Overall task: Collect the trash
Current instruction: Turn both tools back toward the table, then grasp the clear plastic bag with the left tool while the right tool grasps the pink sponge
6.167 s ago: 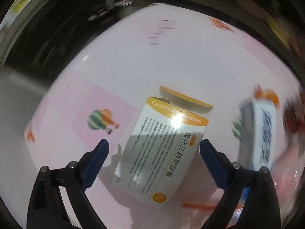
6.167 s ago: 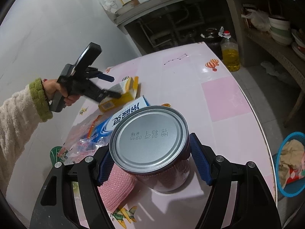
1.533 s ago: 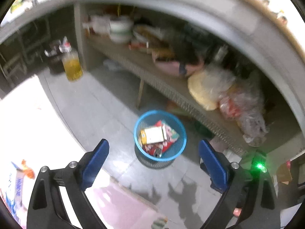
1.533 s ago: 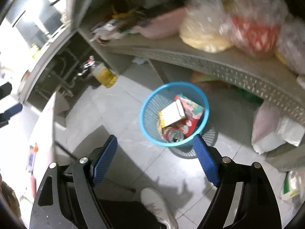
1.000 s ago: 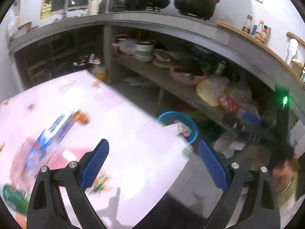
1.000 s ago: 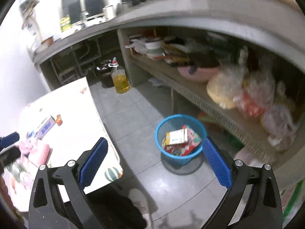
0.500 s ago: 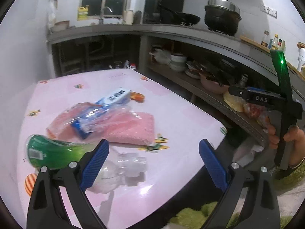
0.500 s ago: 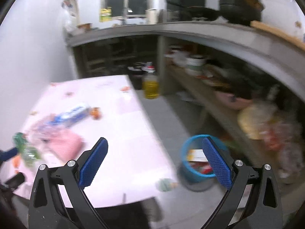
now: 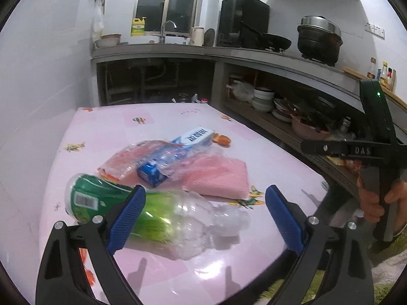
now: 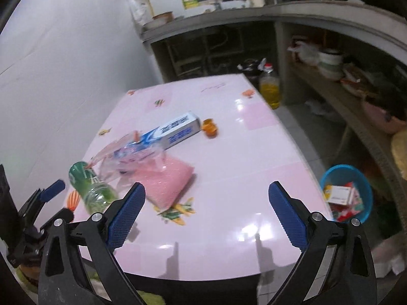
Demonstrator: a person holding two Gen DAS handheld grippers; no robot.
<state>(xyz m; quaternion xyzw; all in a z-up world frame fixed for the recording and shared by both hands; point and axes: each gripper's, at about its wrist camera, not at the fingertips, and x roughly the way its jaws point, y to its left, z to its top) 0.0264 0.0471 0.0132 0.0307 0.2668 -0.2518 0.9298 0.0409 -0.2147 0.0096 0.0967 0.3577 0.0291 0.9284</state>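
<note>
trash partly binned: blue basket (image 10: 366, 190) at four o'clock holds some; bottle (image 9: 152, 211), box (image 10: 175, 129), bag (image 9: 162, 157) remain. left gripper (image 9: 203, 213) and right gripper (image 10: 206, 211) gape empty.

Table (image 10: 229, 178) glossy, smooth; bottle (image 9: 162, 216) clear crumpled plastic; cloth (image 10: 165, 180) pink, rough-textured.

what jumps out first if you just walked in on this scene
The heap of trash on the pink table stands out: a crushed green-labelled plastic bottle lies nearest the open left gripper, with a blue and white box partly inside a clear plastic bag resting on a pink cloth behind it. On the floor off the table's right side, a blue basket already holds boxes and wrappers. The right gripper is open too.
</note>
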